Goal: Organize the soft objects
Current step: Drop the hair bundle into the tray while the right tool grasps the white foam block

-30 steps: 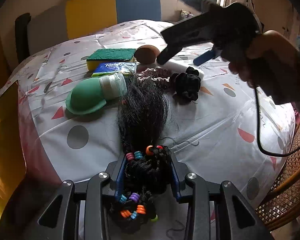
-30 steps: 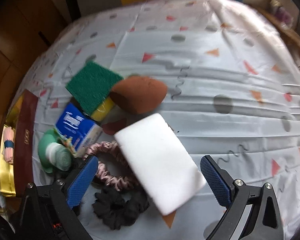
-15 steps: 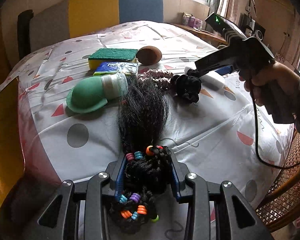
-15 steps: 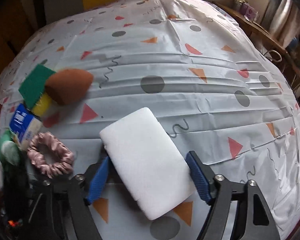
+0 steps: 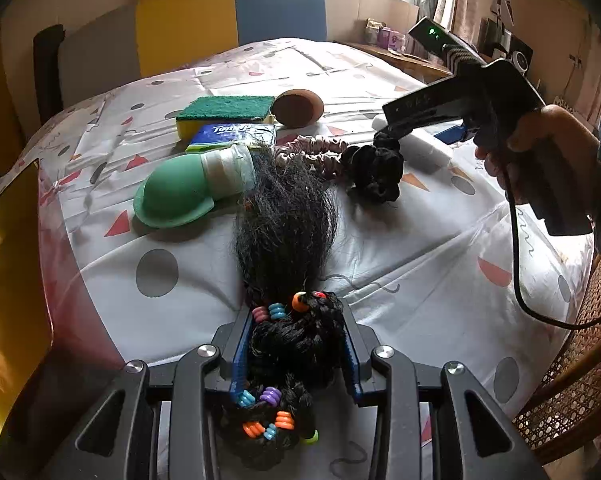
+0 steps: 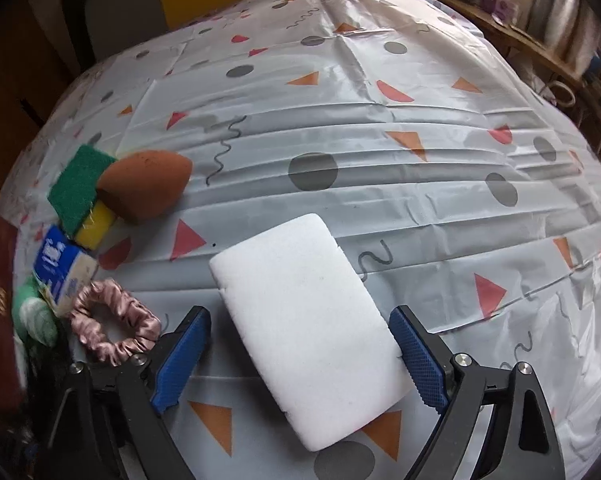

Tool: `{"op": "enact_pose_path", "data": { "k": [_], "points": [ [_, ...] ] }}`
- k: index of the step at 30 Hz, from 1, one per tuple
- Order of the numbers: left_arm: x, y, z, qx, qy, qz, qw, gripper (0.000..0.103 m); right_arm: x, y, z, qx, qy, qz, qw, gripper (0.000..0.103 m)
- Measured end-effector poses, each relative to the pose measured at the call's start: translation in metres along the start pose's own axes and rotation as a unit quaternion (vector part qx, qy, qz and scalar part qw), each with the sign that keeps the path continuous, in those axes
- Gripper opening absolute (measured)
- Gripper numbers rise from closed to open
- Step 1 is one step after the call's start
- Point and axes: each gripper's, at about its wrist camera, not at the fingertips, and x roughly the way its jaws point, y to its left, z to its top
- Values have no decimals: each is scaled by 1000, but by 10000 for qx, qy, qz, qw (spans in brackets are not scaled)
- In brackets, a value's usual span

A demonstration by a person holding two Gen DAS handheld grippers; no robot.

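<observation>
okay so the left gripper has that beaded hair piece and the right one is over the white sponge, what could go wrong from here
1. The right gripper straddles the white sponge at a slant with its jaws open; closing now may catch a corner and twist it.
2. Loose strands of the hair piece, clamped in the left gripper, lie against the green cup-shaped pad and pink scrunchie; lifting might drag them.

fingers (image 6: 418,360): black frames, blue knurled pads, silver screws
right gripper (image 5: 452,104): black pistol body, green light, black cable
</observation>
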Motion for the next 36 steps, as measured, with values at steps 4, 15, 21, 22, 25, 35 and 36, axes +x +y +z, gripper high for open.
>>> {"op": "enact_pose_path", "data": {
  "k": [4,15,21,22,25,35,36],
  "points": [
    [-1,-1,2,14,50,39,10000,36,-4,-8,1,158,-82,-24,9998,68],
    [-89,30,26,-1048,-791,-663,9891,34,-3,1,0,-223,-124,-321,9992,62],
    [-144,103,43,-2073,-1379,-349,9679,34,-6,7,-8,-378,-163,-453,9981,62],
    [-145,116,43,-2211,-1327,-330,9656,34,-7,7,-9,-399,-168,-472,9979,62],
    [-132,165,35,-2897,-935,-87,9525,34,-7,12,-11,-519,-193,-560,9969,61],
    [-60,259,26,-4239,-248,38,9054,34,-8,18,-13,-563,-193,-593,9965,62],
    [-54,260,27,-4274,-202,130,9037,35,-8,18,-13,-564,-191,-589,9965,62]
  ]
}}
